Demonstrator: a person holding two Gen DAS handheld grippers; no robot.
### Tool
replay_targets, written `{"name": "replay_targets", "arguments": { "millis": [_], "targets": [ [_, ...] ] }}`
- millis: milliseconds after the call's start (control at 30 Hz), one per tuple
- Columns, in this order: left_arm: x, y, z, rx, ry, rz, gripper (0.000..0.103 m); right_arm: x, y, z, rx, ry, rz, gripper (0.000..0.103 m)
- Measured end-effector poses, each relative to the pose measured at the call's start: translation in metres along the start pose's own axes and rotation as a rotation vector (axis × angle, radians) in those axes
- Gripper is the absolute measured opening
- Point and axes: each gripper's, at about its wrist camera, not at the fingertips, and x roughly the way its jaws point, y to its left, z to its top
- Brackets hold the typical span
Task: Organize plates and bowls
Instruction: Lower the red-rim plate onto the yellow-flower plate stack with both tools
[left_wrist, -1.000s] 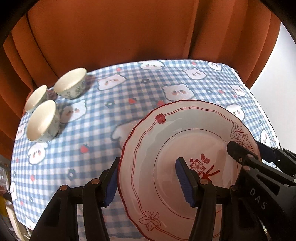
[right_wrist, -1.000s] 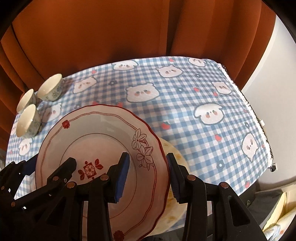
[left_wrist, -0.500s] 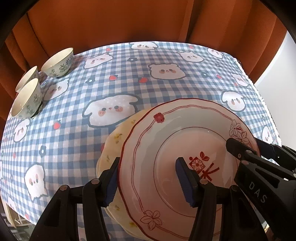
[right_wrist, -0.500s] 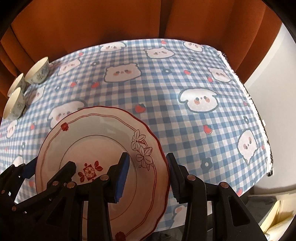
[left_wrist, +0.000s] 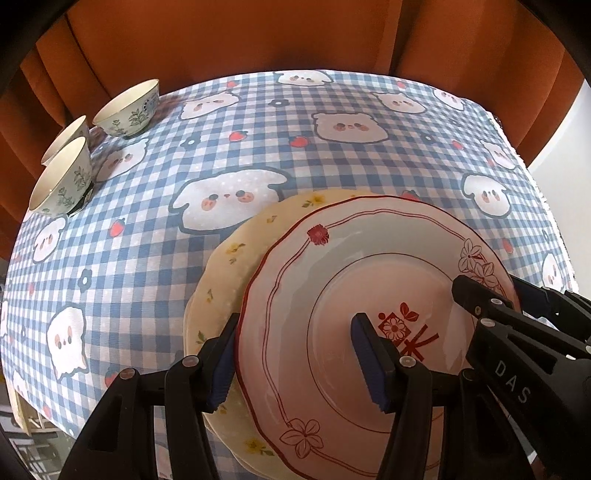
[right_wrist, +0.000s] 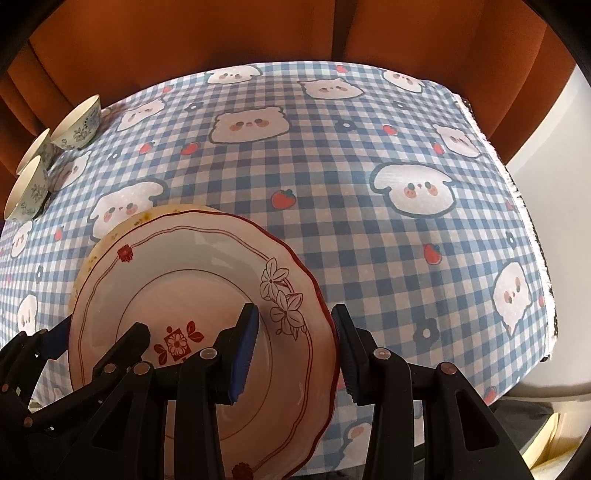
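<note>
Fingers of both grippers, left (left_wrist: 299, 354) and right (right_wrist: 295, 347), are clamped on opposite rims of the red-trimmed plate (left_wrist: 354, 295), held over the yellow plate (left_wrist: 229, 273) (offset right). It should be centred, then lowered level.

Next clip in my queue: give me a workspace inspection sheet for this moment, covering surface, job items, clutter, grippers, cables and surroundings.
Surface: blue gingham tablecloth printed with cartoon animals and strawberries.
Job's things: red-rimmed plate gripped at opposite rims, held over and overlapping a yellow floral plate; contact between them cannot be told. Three floral bowls grouped upright at the far left edge.
Clutter: nothing seen.
Grippers: left gripper straddles the plate's left rim, one finger above, one outside the rim; right gripper does the same on the right rim.
Cables: nothing seen.
Surroundings: orange curtain behind the table, pale wall on the right.
</note>
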Motion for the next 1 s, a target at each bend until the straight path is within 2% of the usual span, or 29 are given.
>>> {"name": "replay_targets", "arguments": {
  "millis": [233, 300, 367, 467, 600, 1000],
  "targets": [
    [-0.001, 0.001, -0.001, -0.001, -0.002, -0.002, 0.060, -0.002, -0.006, -0.002, 0.012, 0.000, 0.048, 0.044],
    [-0.001, 0.001, -0.002, -0.002, -0.002, -0.003, 0.060, -0.009, -0.009, -0.005, 0.019, -0.024, 0.049, 0.044],
    [-0.001, 0.001, -0.002, -0.004, -0.002, -0.003, 0.060, -0.017, -0.011, -0.008, 0.022, -0.049, 0.048, 0.035],
    [-0.001, 0.000, -0.001, -0.001, -0.007, 0.005, 0.060, -0.017, -0.012, -0.008, 0.015, -0.047, 0.037, 0.026],
    [-0.003, 0.000, -0.001, 0.003, -0.009, 0.013, 0.059, -0.017, -0.013, -0.008, 0.036, -0.044, 0.043, 0.026],
    [-0.004, 0.003, -0.003, 0.015, -0.033, 0.114, 0.059, -0.004, -0.001, -0.007, 0.041, -0.007, 0.072, 0.026]
  ]
}}
